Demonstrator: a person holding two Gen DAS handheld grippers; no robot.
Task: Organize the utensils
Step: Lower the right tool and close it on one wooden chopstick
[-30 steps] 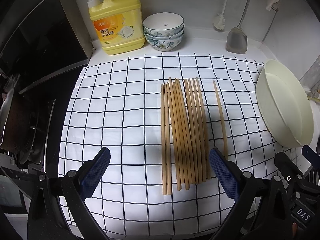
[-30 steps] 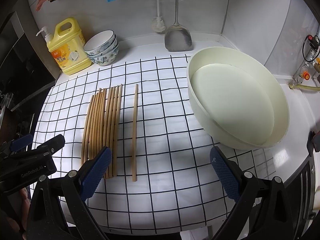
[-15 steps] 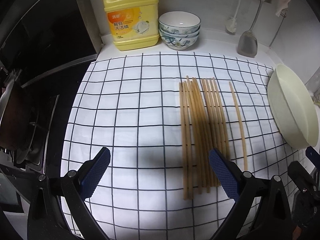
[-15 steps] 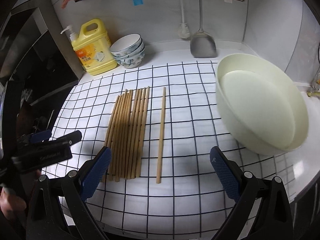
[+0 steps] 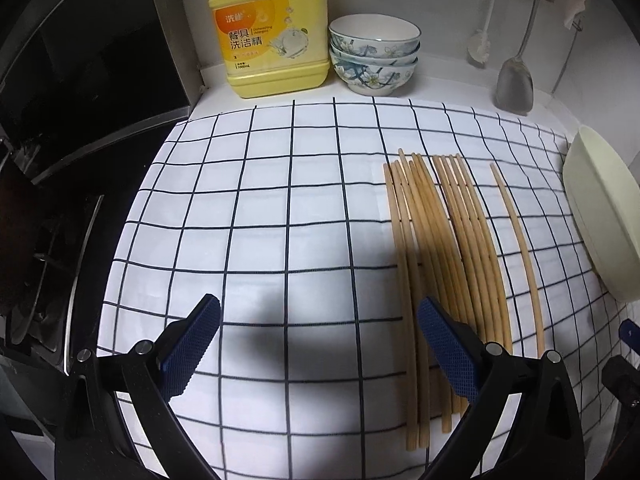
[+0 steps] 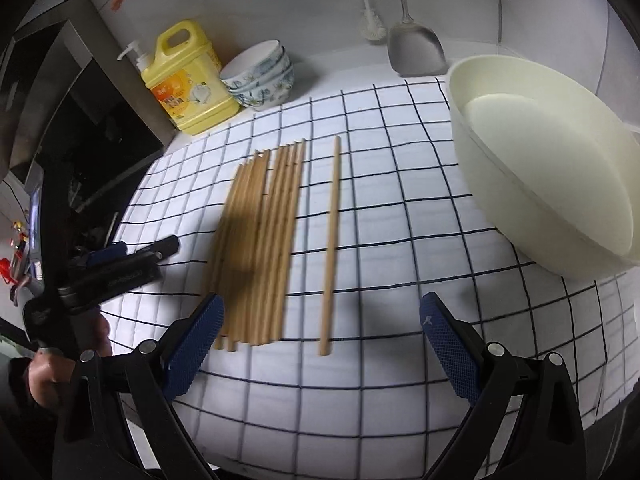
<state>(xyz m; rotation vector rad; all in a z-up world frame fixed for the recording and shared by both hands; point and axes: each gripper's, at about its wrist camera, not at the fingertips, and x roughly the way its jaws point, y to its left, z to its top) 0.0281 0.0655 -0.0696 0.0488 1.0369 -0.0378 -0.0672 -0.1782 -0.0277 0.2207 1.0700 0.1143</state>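
My left tool (image 5: 316, 344) hangs released, jaws spread wide, over the checked cloth (image 5: 248, 240) on the bench. In this view the bundle of chopsticks (image 5: 444, 264) lies right of centre, its near ends passing under the tool's right finger, and 1 single chopstick (image 5: 520, 256) lies just beside it, apart. A yellow detergent jug (image 5: 272, 36) and stacked bowls (image 5: 374, 58) stand at the top.

My right tool (image 6: 320, 340) is also released and empty. Here the bundle sits centre-left, the single chopstick at centre, and the cream basin (image 6: 548, 176) at the right. The left tool appears at the left edge.
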